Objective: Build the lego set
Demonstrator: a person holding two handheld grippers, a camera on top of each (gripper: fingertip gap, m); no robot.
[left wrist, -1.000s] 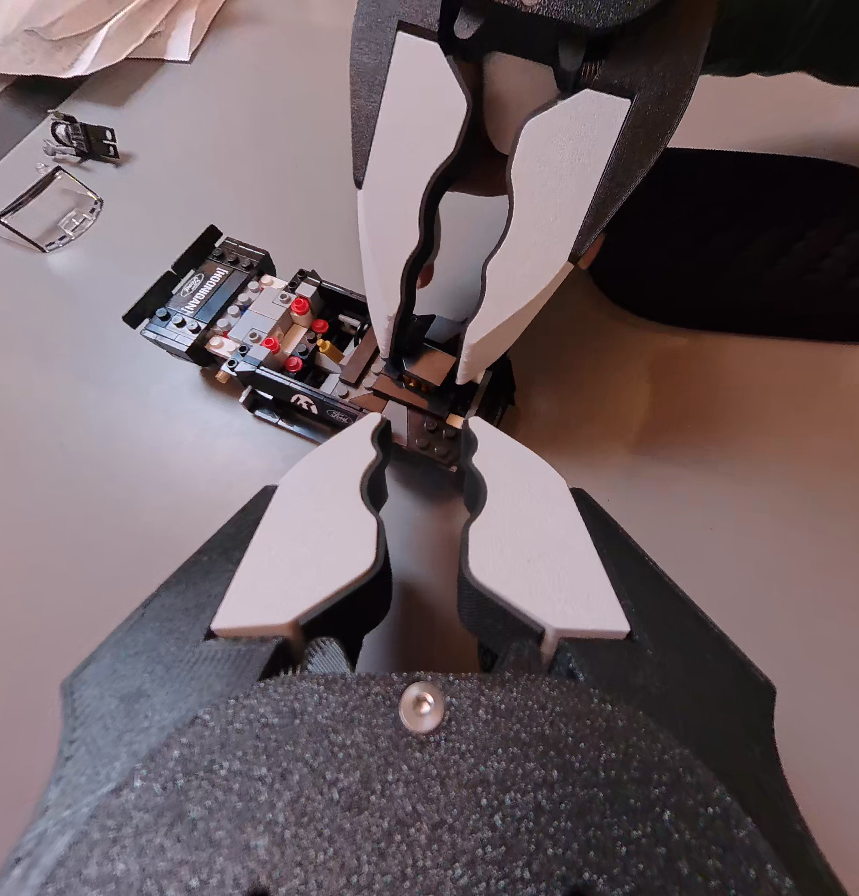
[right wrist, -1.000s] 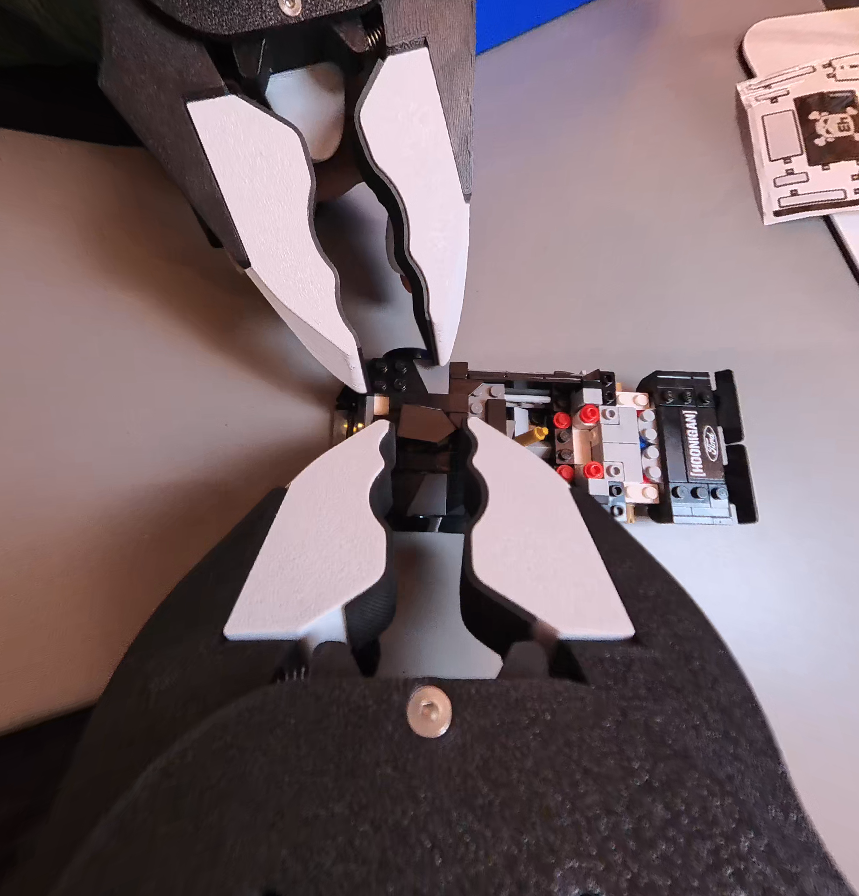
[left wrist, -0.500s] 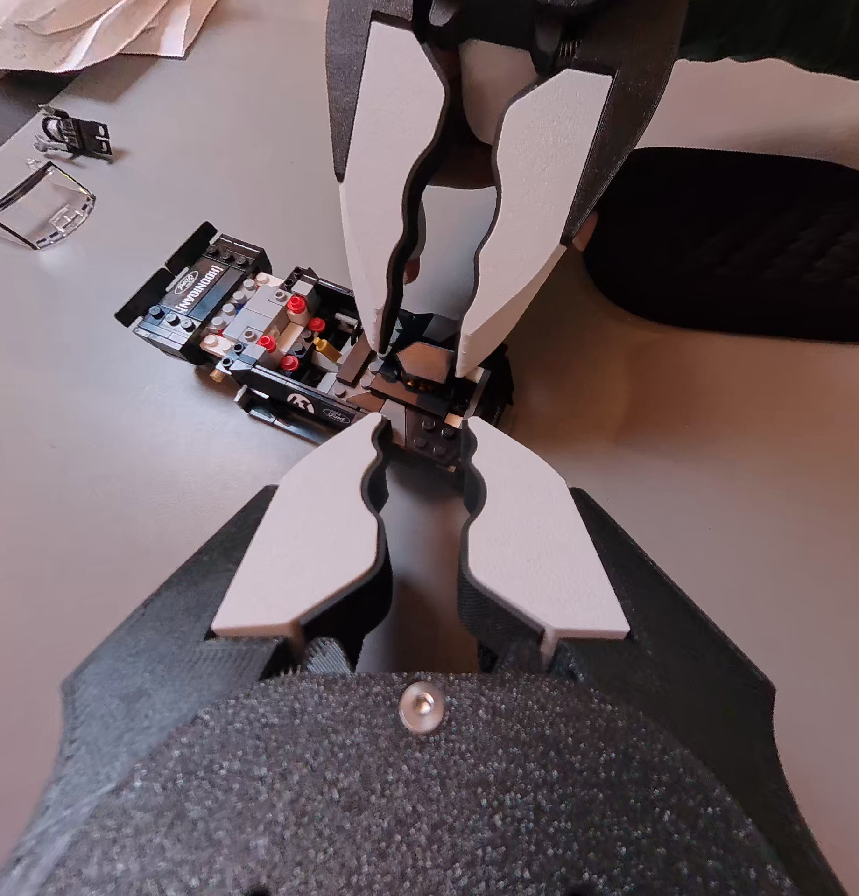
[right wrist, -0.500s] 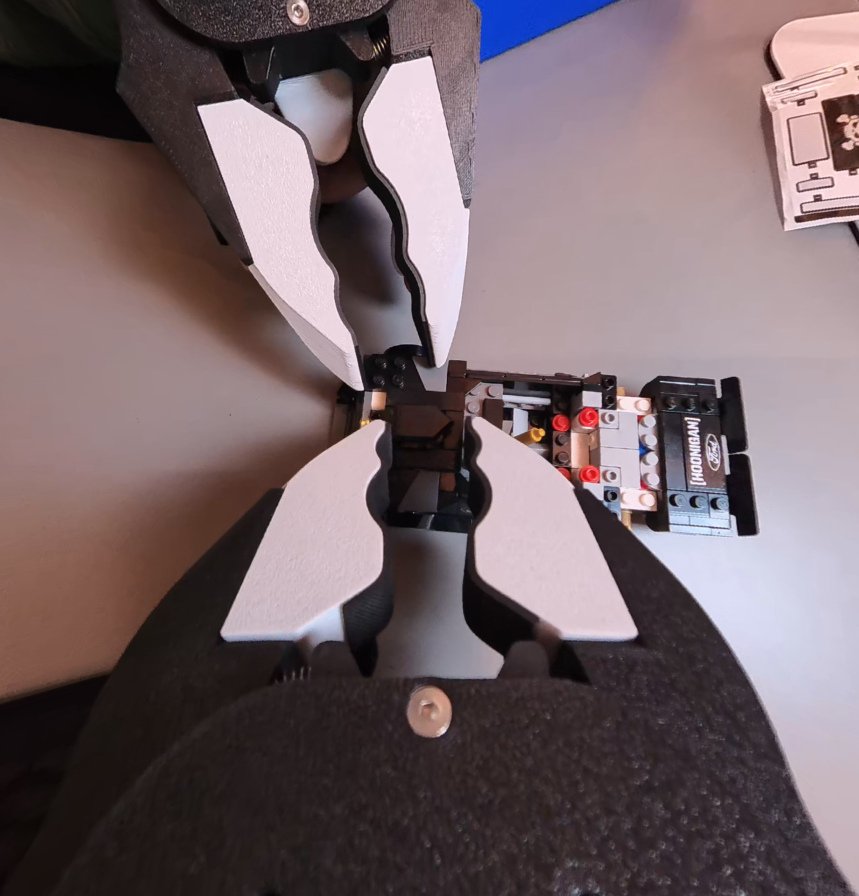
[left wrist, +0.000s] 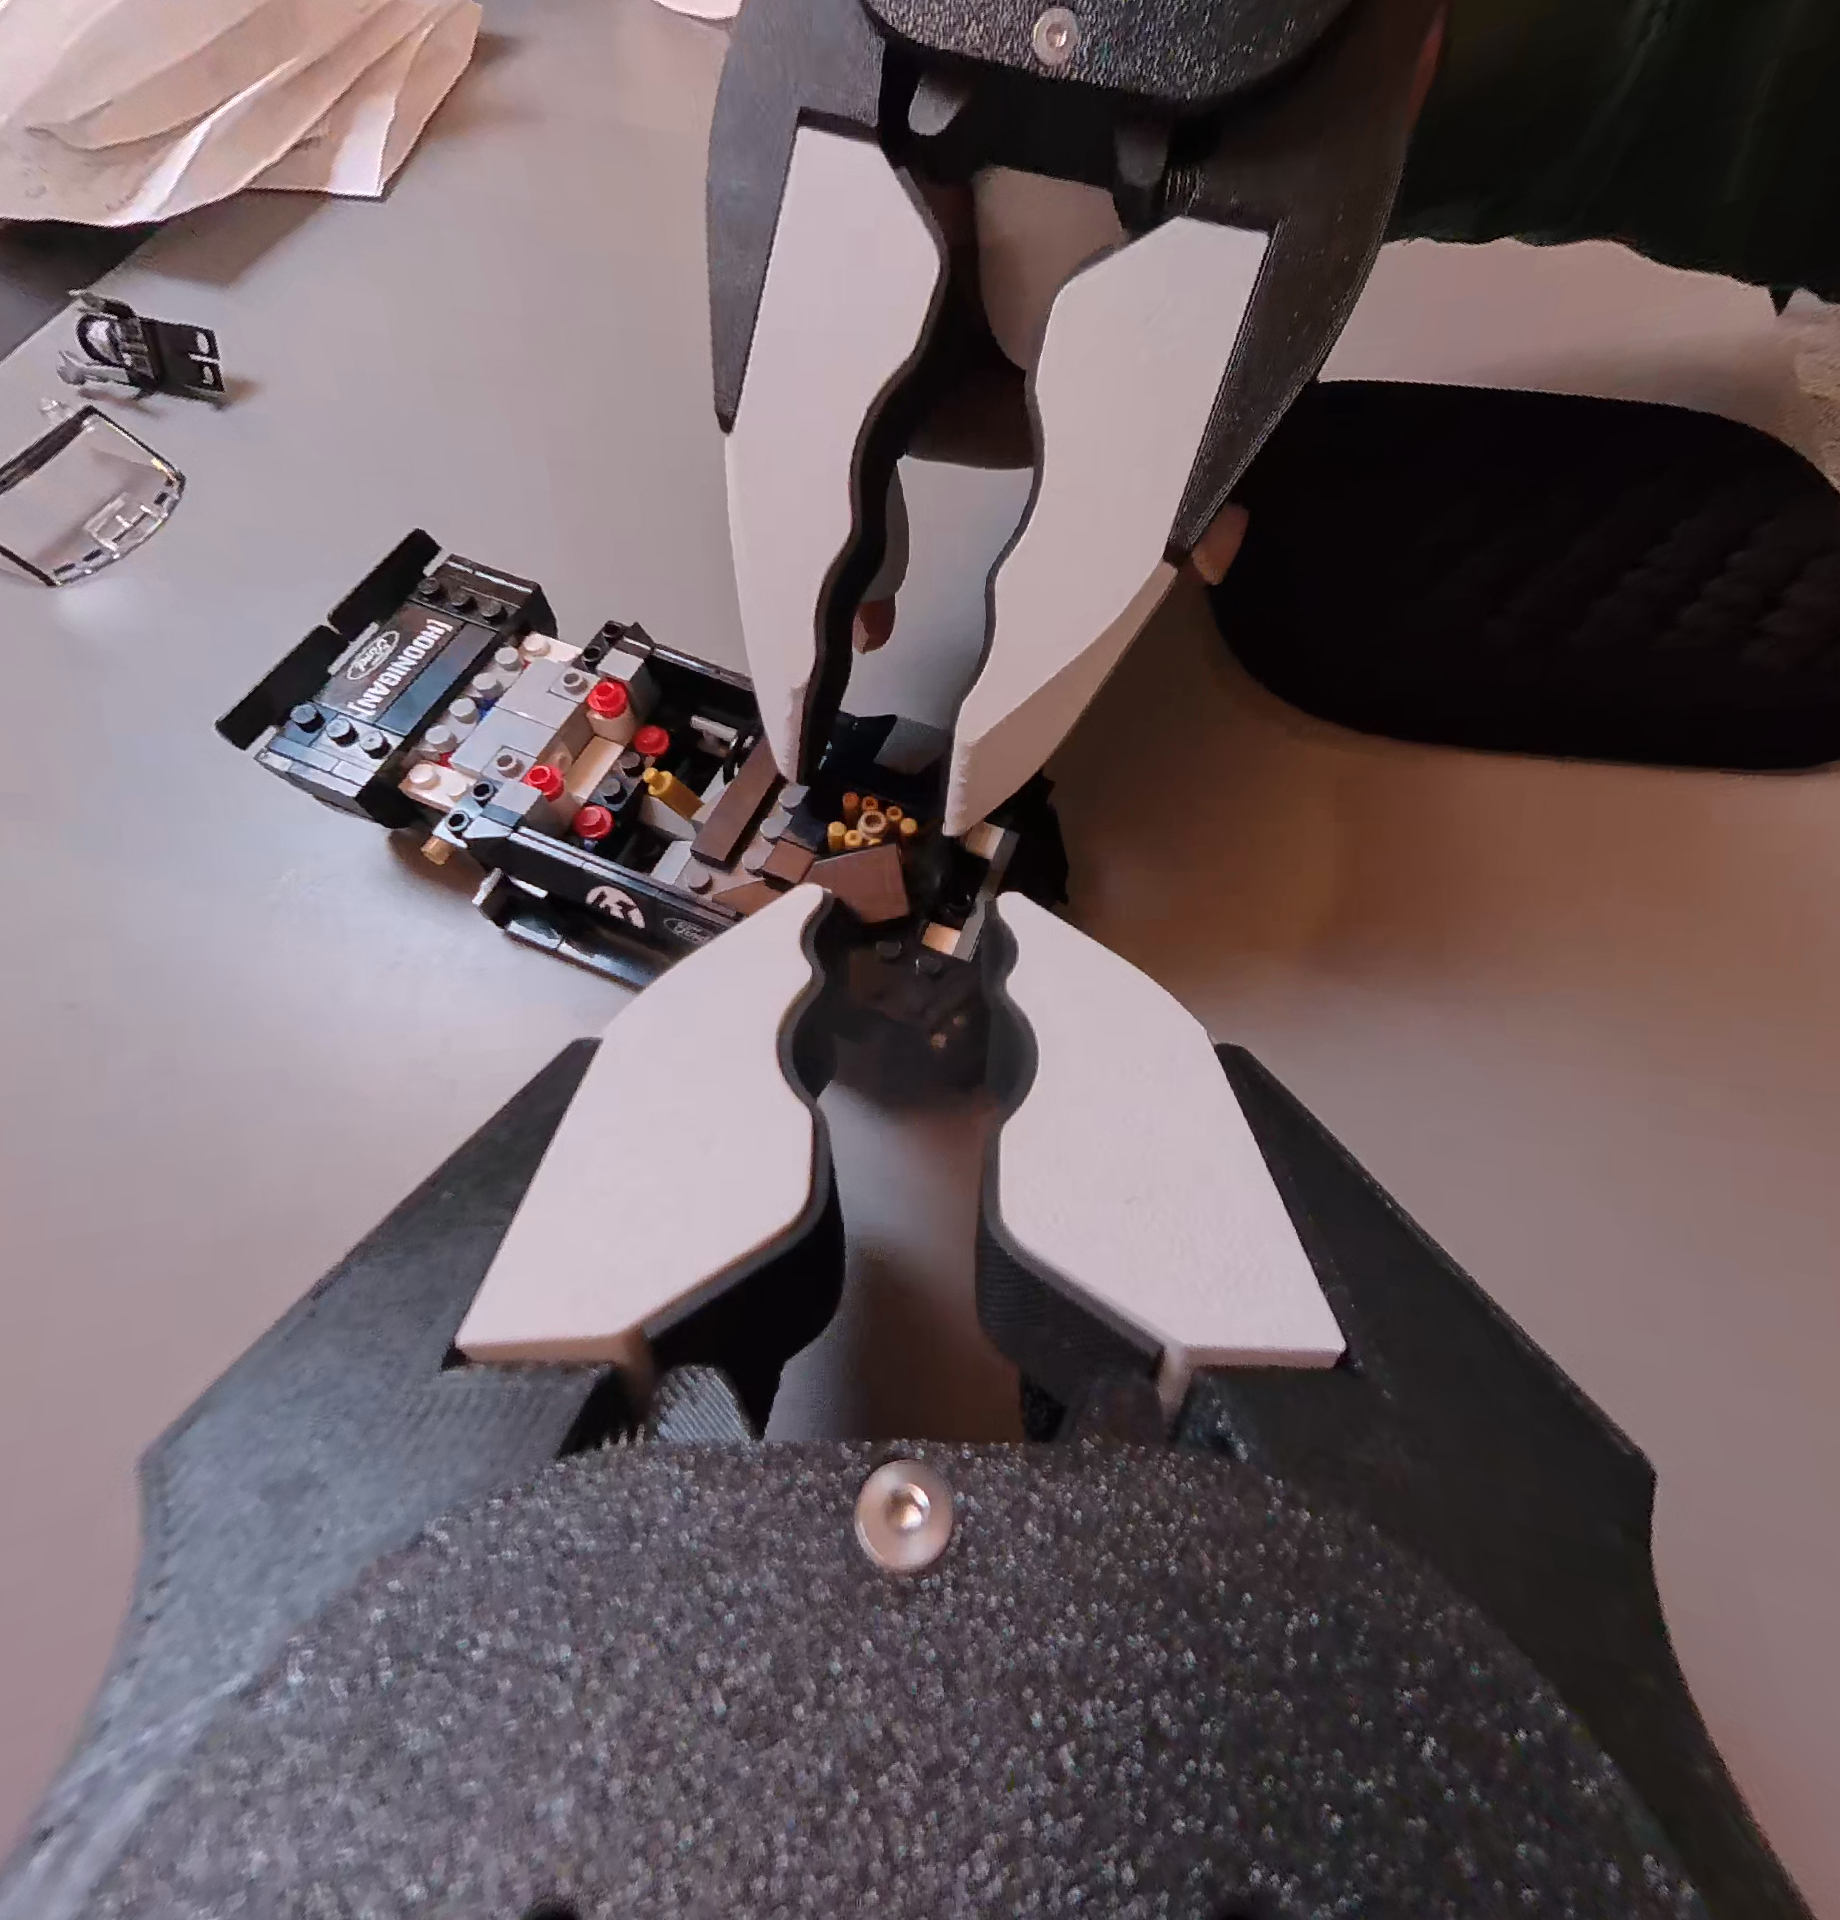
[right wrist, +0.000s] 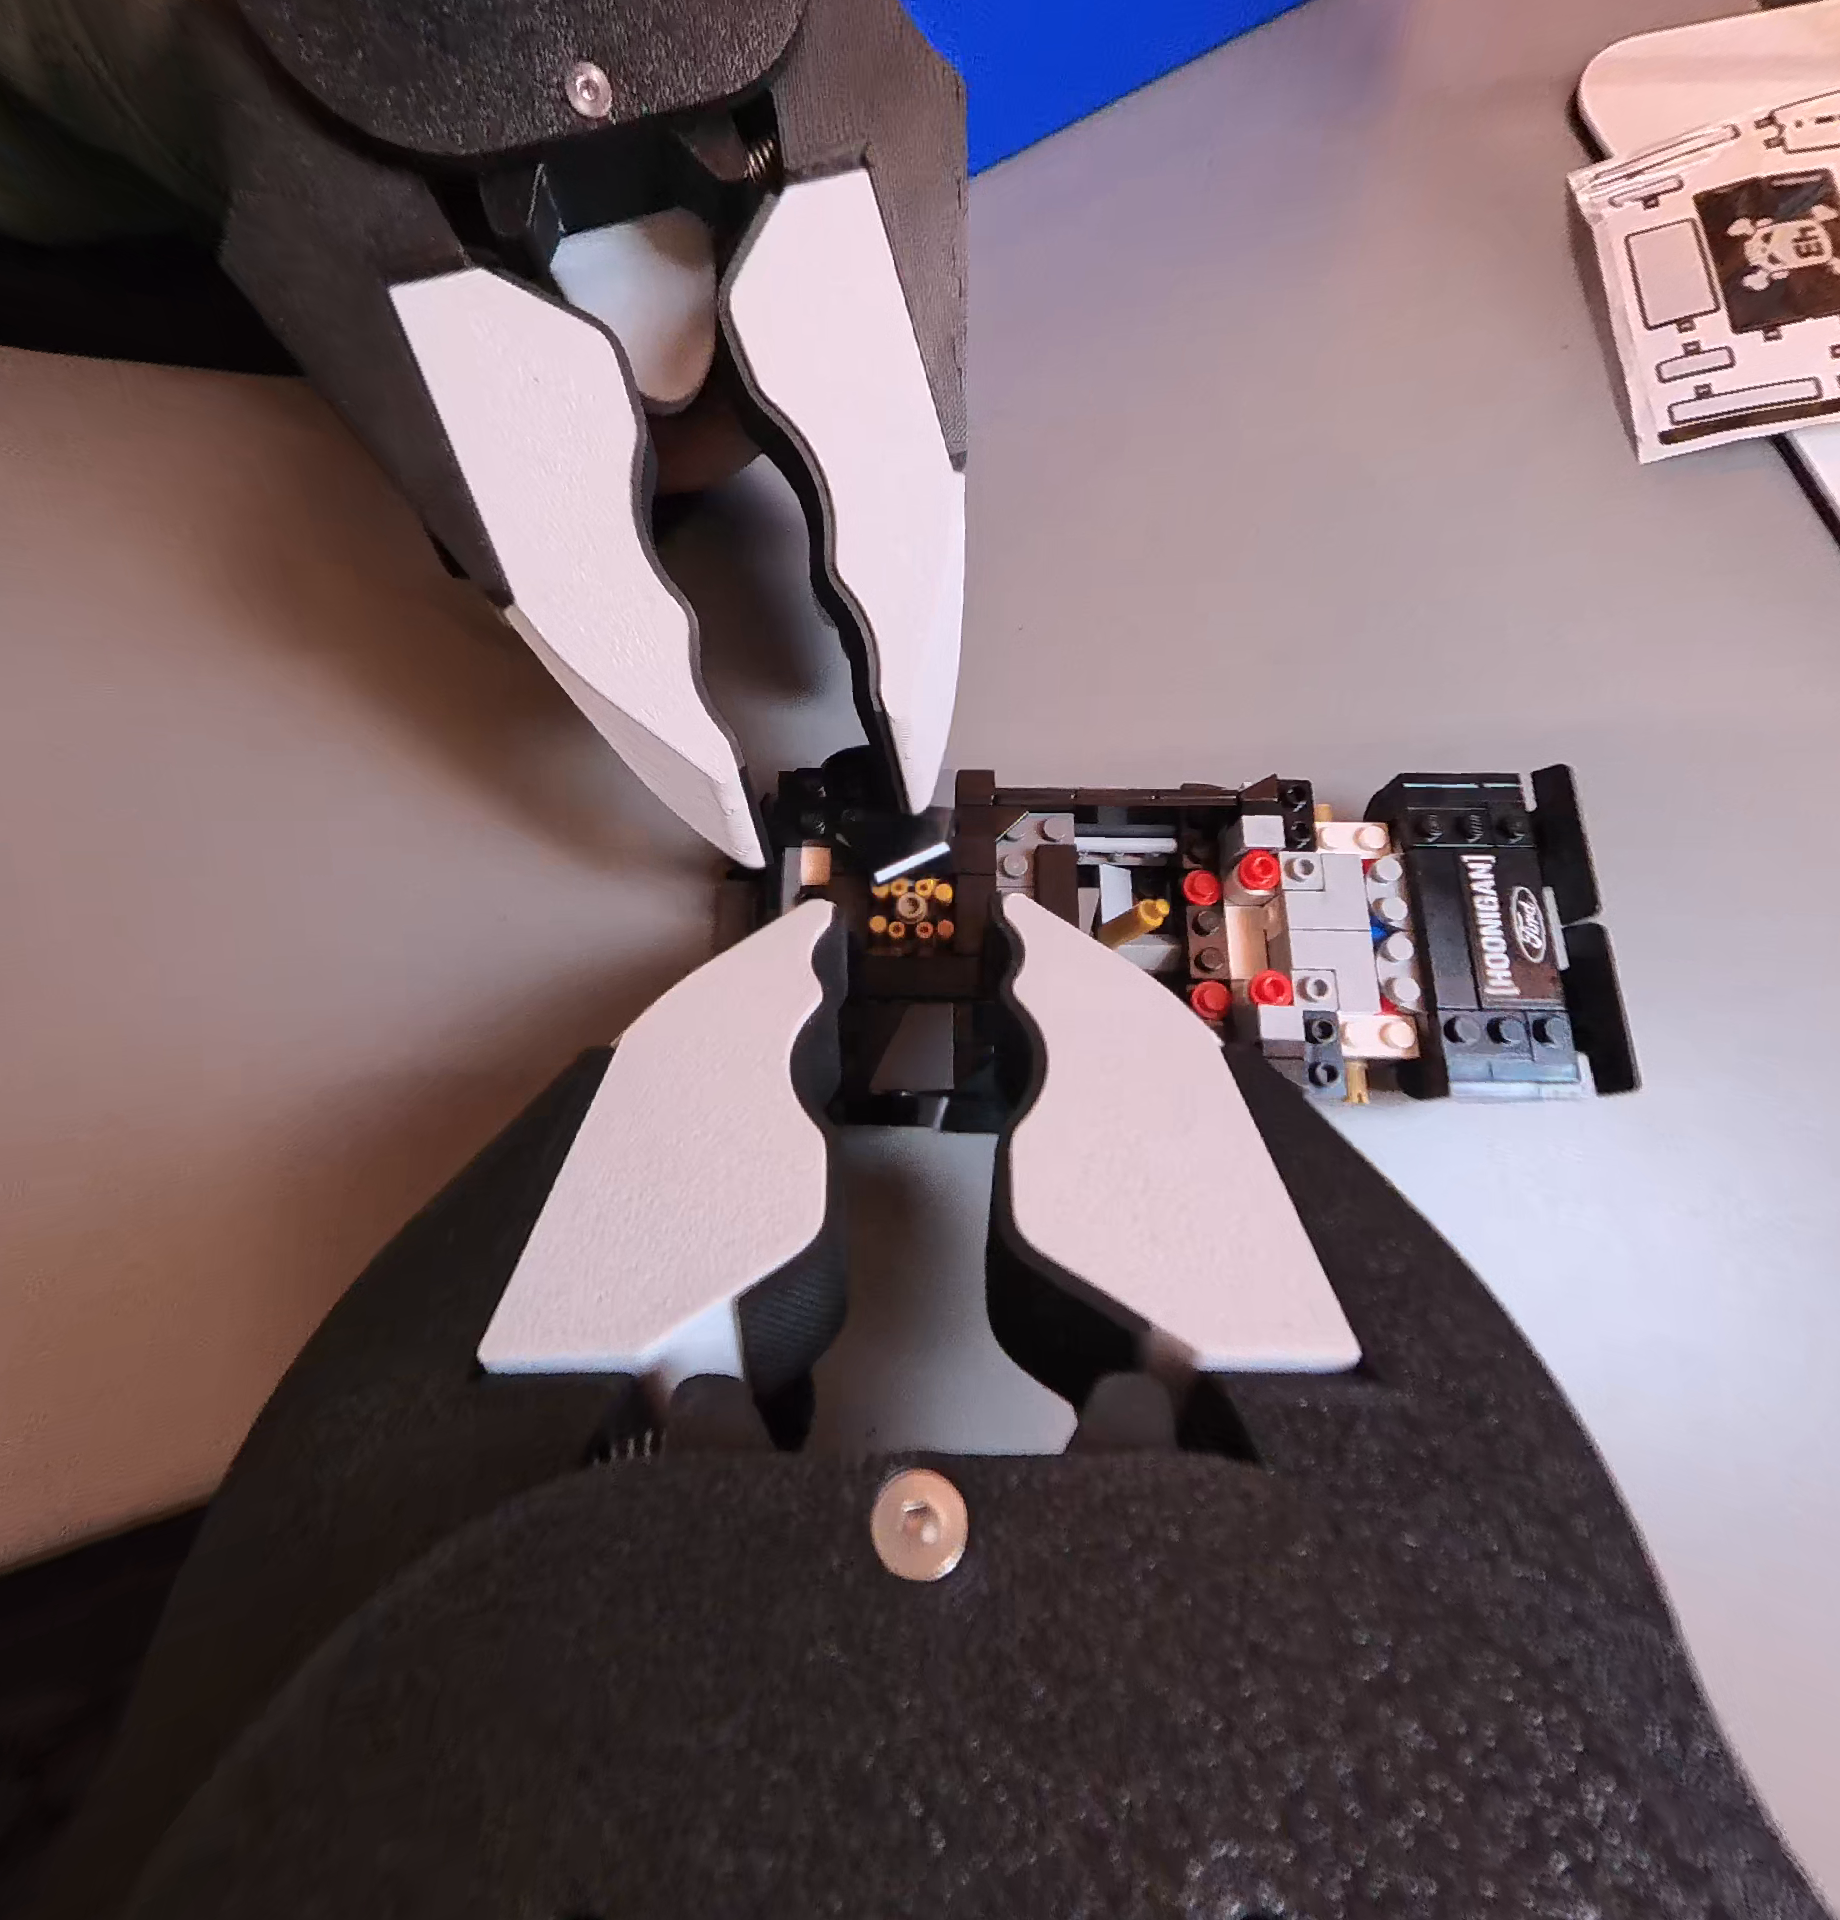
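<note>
A partly built black lego car [left wrist: 542, 748] lies on the grey table; it also shows in the right wrist view [right wrist: 1311, 935]. My left gripper [left wrist: 905, 914] is closed on the car's front end from one side. My right gripper [right wrist: 914, 920] faces it from the other side, its fingers pressed on either side of the same front section. A small dark tile [left wrist: 874, 883] sits tilted and loose between the two pairs of tips; it also shows in the right wrist view [right wrist: 905, 847]. A cluster of gold engine studs [right wrist: 911, 914] lies uncovered beside it.
A clear windscreen piece [left wrist: 64, 509] and a small black part [left wrist: 147, 353] lie far left, near crumpled paper bags [left wrist: 199, 94]. A black pad [left wrist: 1550, 582] is at the right. A sticker sheet [right wrist: 1747, 281] lies on a white tray [right wrist: 1664, 73]. My left and right fingertips are right by each other. The clear windscreen piece [left wrist: 64, 509] is about equally far from each gripper, around 25 cm.
The dark tile that covered the front has tipped up and shifted towards the left gripper, uncovering the gold studs. The right gripper has tilted more upright. The car has barely moved.
</note>
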